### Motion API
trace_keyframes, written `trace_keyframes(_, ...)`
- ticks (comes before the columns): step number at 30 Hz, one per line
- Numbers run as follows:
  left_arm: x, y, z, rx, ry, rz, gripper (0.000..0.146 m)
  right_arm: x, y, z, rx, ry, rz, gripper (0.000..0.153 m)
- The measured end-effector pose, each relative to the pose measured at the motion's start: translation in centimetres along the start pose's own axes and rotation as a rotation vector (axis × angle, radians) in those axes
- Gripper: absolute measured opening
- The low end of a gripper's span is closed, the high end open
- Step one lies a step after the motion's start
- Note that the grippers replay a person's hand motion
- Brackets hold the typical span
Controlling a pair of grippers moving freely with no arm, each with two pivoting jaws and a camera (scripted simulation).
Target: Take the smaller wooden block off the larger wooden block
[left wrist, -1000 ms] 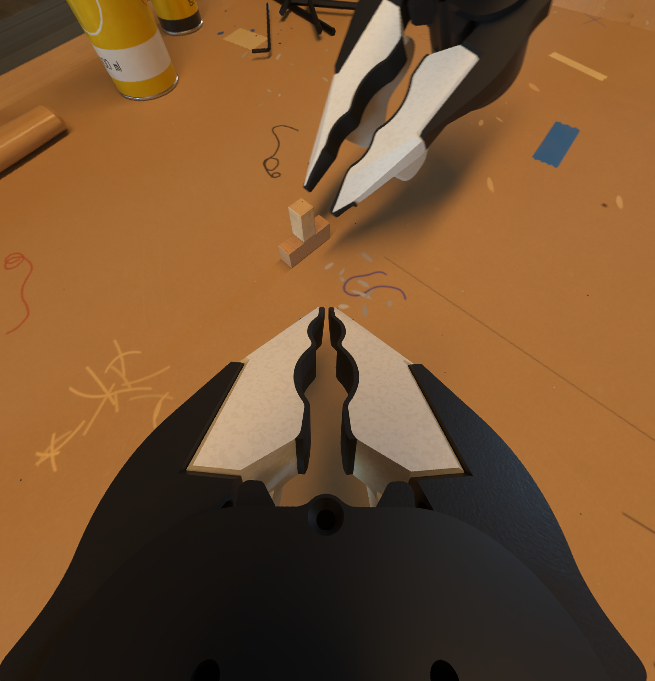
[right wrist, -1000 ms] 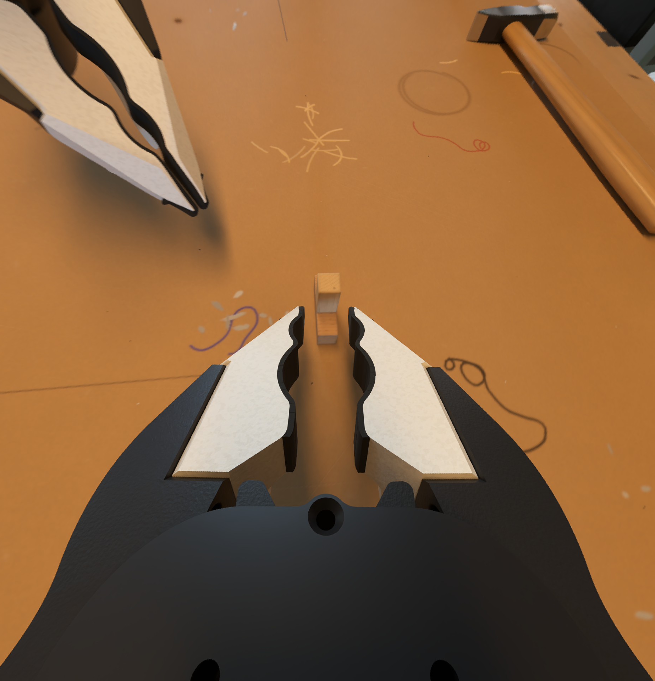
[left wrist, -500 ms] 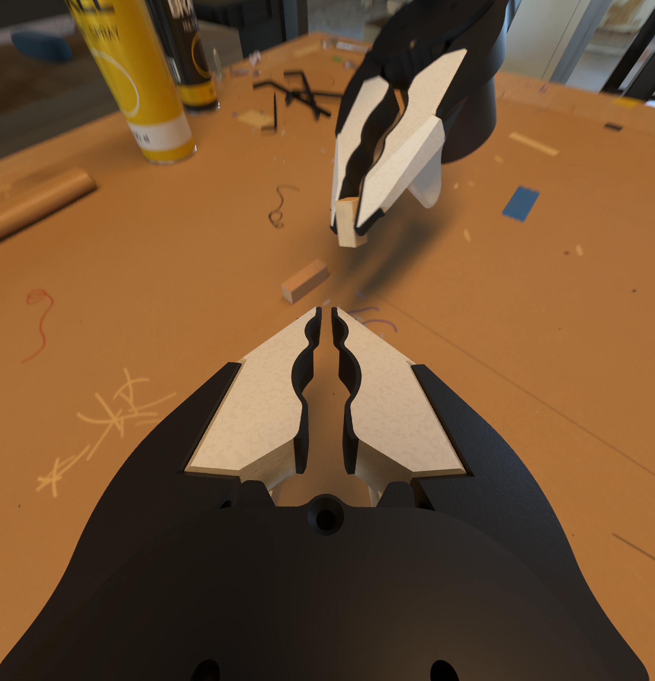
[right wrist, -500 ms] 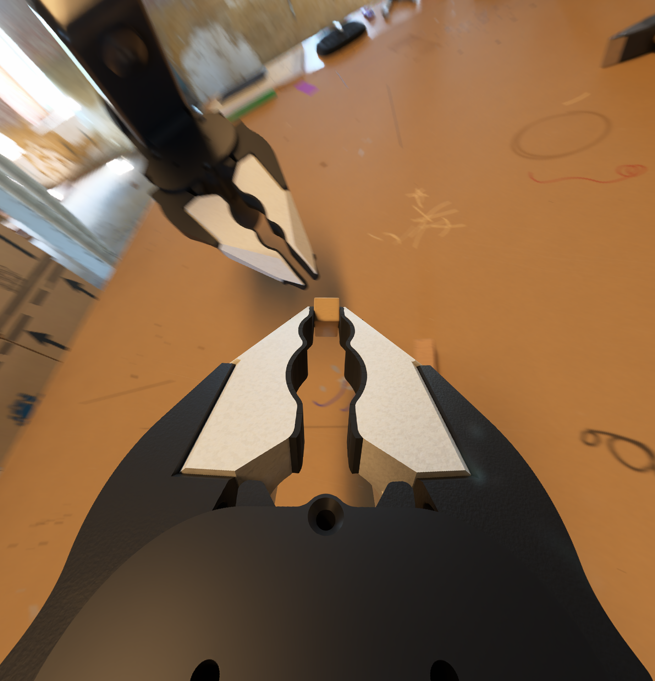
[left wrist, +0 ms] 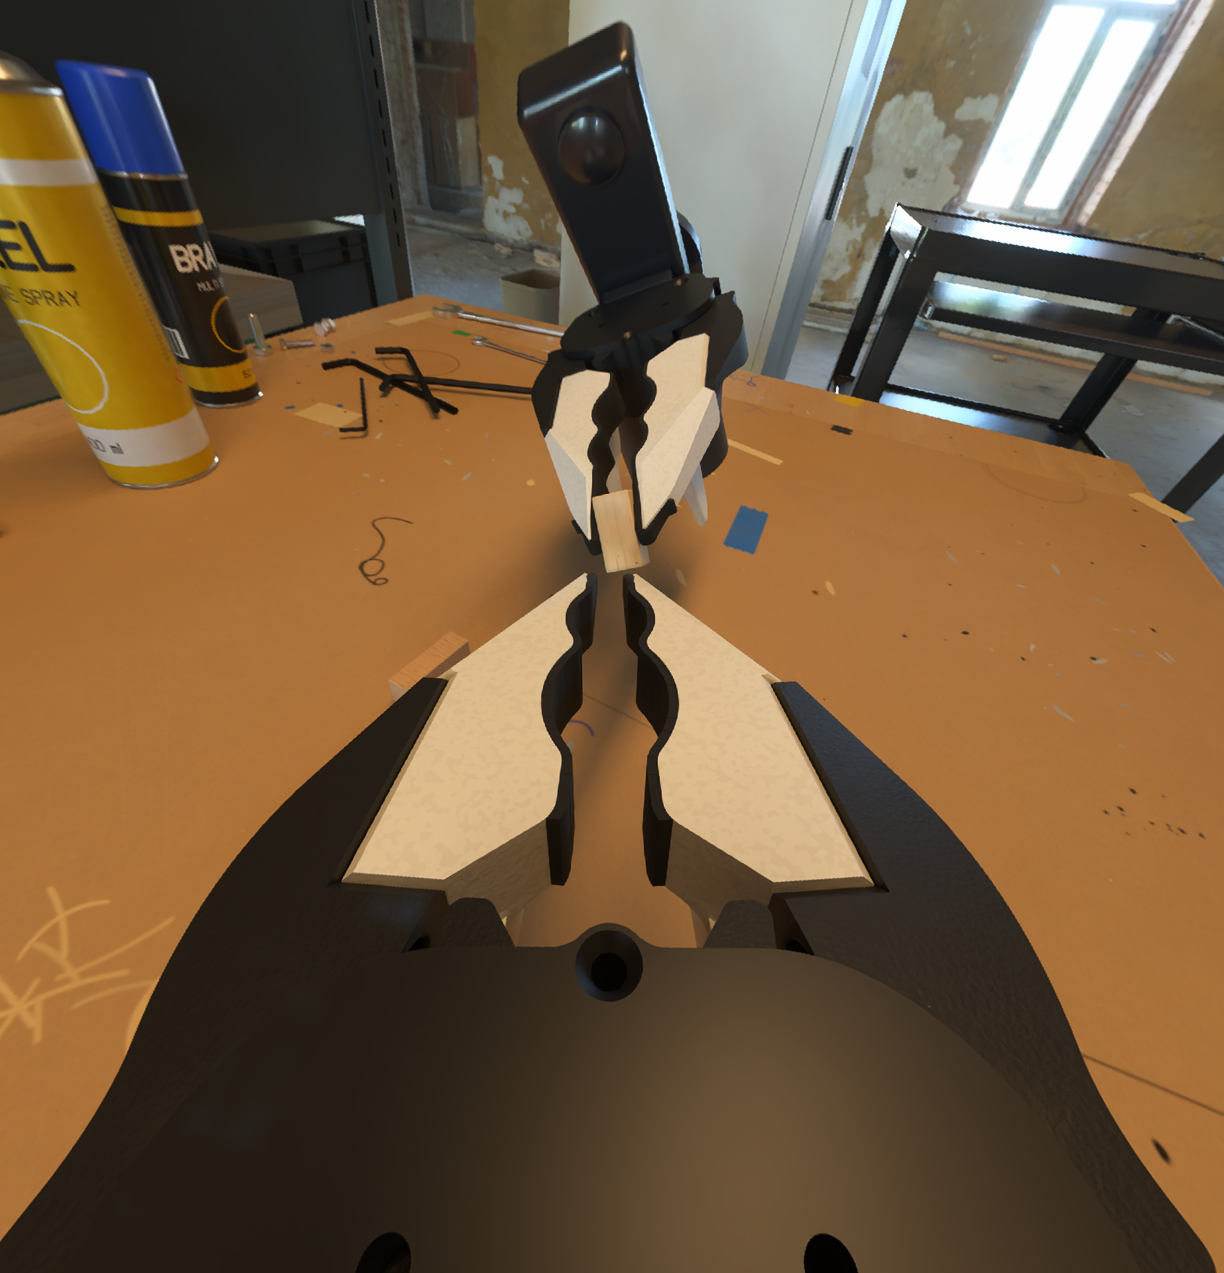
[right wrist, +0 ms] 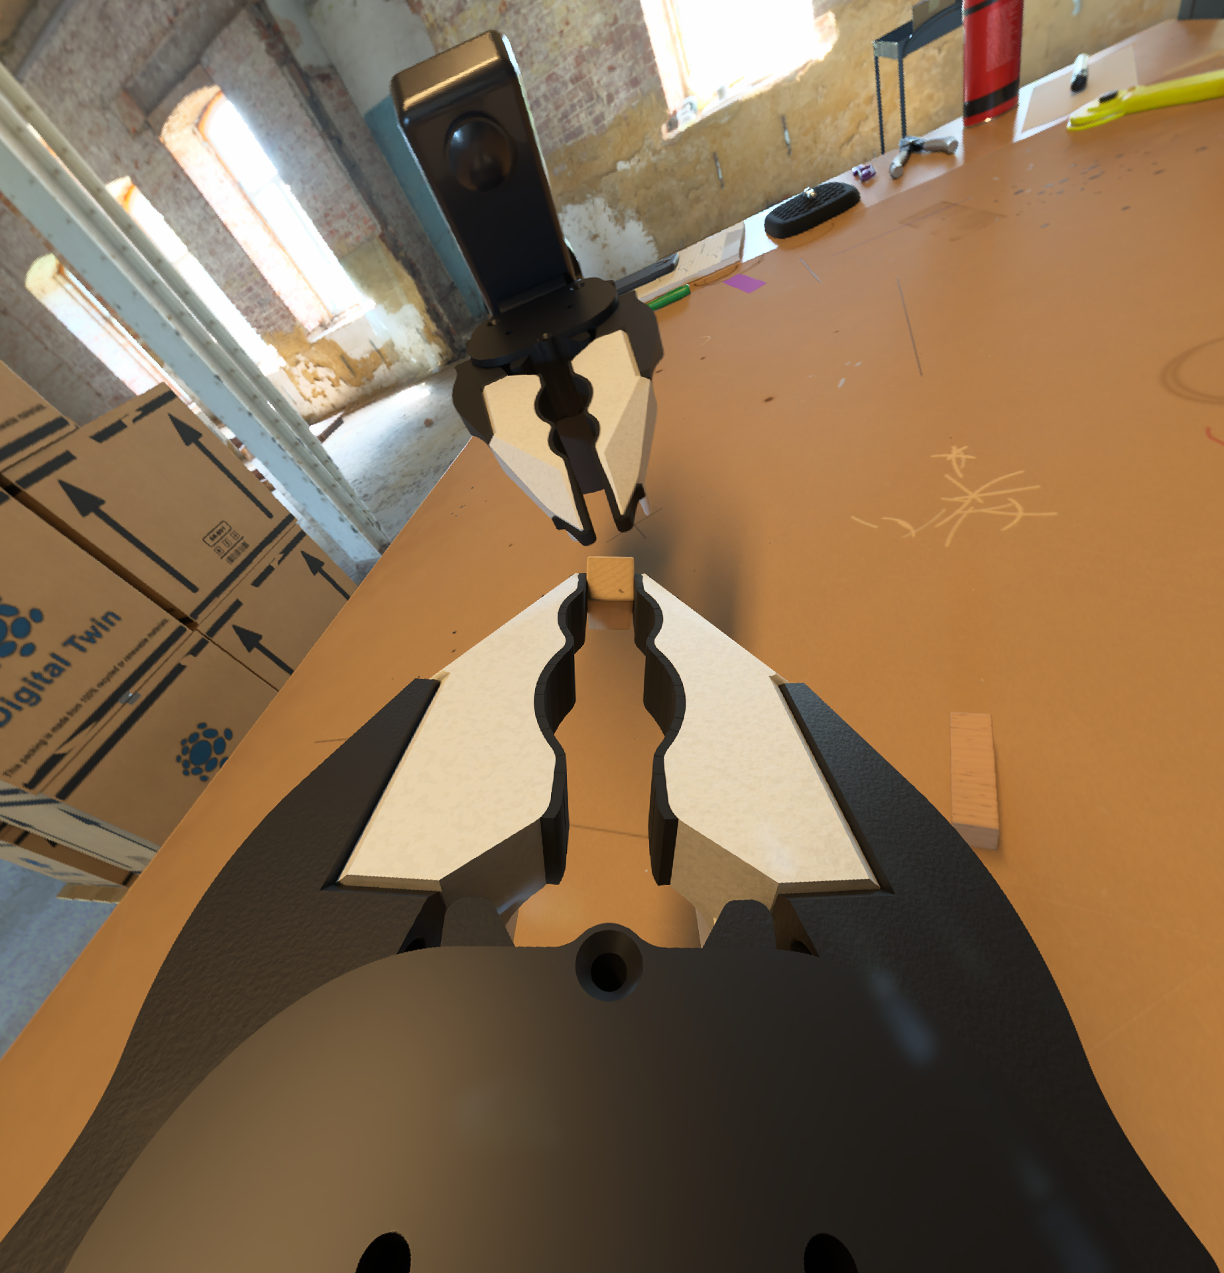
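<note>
My right gripper [right wrist: 610, 585] is shut on the smaller wooden block [right wrist: 610, 582] and holds it in the air above the table. In the left wrist view the right gripper [left wrist: 623, 534] hangs tips down with the small block [left wrist: 619, 544] between its tips. The larger wooden block [right wrist: 973, 778] lies flat on the table, apart from the small one and to the right of my right fingers. It also shows partly hidden behind my left finger [left wrist: 430, 661]. My left gripper [left wrist: 608, 585] is empty and nearly shut, a narrow gap at its tips, facing the right gripper; it also shows in the right wrist view [right wrist: 606, 527].
A yellow spray can [left wrist: 79, 310] and a black one with a blue cap [left wrist: 175, 275] stand far left. Black hex keys [left wrist: 389, 386] and blue tape [left wrist: 745, 529] lie beyond. Cardboard boxes [right wrist: 113, 620] stand past the table's edge. A red can [right wrist: 991, 62] stands at the far end.
The right gripper closed on the small block, lifted it off the larger block and raised it. Both grippers rose and tilted to face each other. The larger block stayed on the table.
</note>
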State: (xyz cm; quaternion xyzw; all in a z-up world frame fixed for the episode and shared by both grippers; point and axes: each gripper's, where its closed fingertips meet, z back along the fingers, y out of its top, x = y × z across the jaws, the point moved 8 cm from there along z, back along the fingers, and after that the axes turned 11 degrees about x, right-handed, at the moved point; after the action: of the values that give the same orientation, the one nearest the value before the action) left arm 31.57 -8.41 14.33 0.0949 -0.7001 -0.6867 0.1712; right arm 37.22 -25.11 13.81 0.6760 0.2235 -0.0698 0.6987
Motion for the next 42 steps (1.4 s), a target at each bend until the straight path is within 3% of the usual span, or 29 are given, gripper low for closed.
trace_keyframes(11,0.5,-0.3,-0.4,-0.084,-0.031,-0.012,0.005,-0.6,-0.2,0.0,-0.082,-0.005,0.128,0.012)
trace_keyframes(25,-0.2,-1.2,-0.4,-0.155,0.006,0.169,0.003,-0.3,-0.8,-0.4,-0.169,-0.124,0.188,0.012)
trace_keyframes(34,-0.6,-1.6,-0.4,-0.115,-0.028,0.343,0.003,-0.8,-1.0,-0.5,-0.173,-0.165,0.215,0.012)
trace_keyframes(42,-0.3,-1.7,-0.5,-0.118,-0.041,0.342,0.003,-0.9,-1.2,-0.5,-0.16,-0.179,0.216,0.012)
